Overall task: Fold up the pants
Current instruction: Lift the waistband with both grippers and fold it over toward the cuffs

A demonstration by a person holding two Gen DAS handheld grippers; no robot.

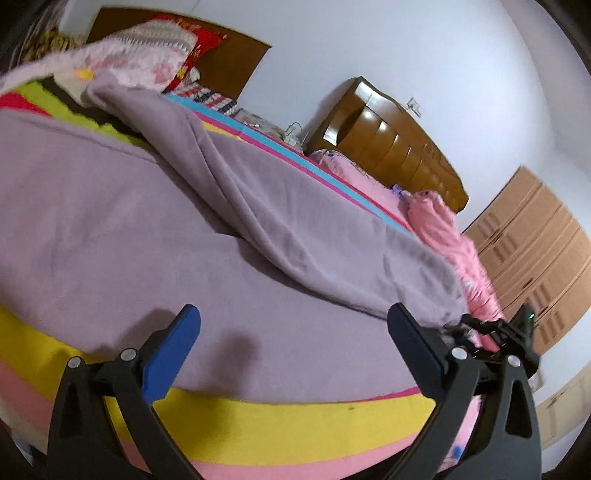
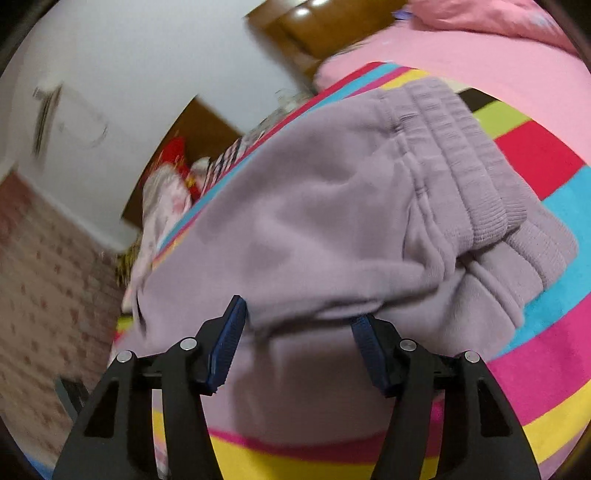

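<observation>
Left wrist view: left gripper (image 1: 293, 349), jaws spread wide with nothing between the blue pads, pointing down over the near part of the pants (image 1: 184, 229). Lilac fleece pants lie flat on the striped blanket (image 1: 295, 417) directly ahead of the fingers; a doubled-over leg panel runs from far upper left to near right, ending just beyond the right finger, so the long axis reads as a diagonal across this view. The open stance suggests the cloth is laid down and free of this gripper. The right gripper (image 1: 498, 332) shows partly, just past the right finger at the cloth's edge. Right wrist view: right gripper (image 2: 297, 349), jaws part-open; a fold edge of the pants (image 2: 314, 221) sits between the pads, apparently not pinched. The ribbed waistband (image 2: 476, 166) lies ahead and to the right of the fingers, stacked in layers, likely the aligned end of the fold. From there the garment stretches toward the left of the fingers. Wooden headboard (image 2: 314, 33) stands far beyond.
</observation>
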